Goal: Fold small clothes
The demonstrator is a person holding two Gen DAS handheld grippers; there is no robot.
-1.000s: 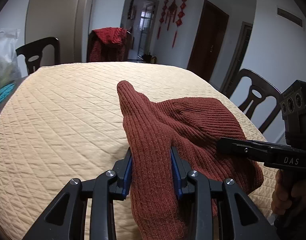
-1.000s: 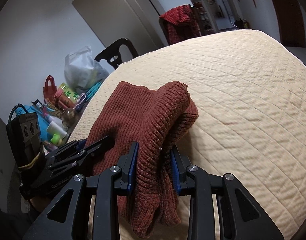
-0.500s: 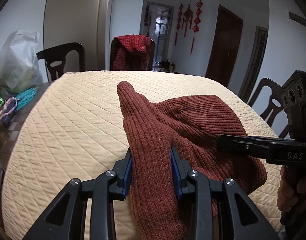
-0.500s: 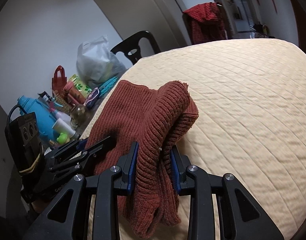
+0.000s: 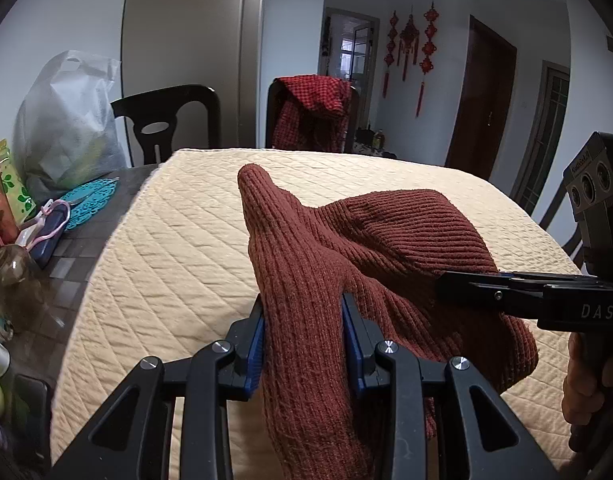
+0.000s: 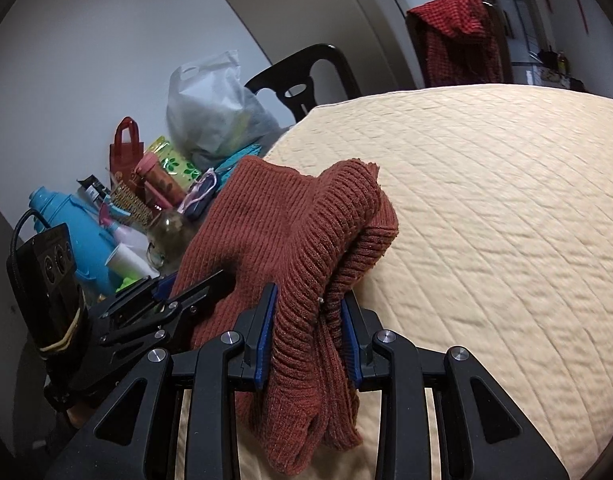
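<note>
At lower centre of both views, the left gripper [image 5: 302,336] and right gripper [image 6: 306,320] each clamp the rust knit garment [image 5: 346,248], lifting it above the quilted table cover [image 5: 166,240], likely to carry a fold over

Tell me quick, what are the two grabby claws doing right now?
Left gripper: closed, holding the rust-red knit garment.
Right gripper: closed, holding the same garment.

quilted cloth [image 6: 506,220] open ahead, clutter [image 6: 118,208] w/ bag [image 5: 66,120] crowding left edge
</note>
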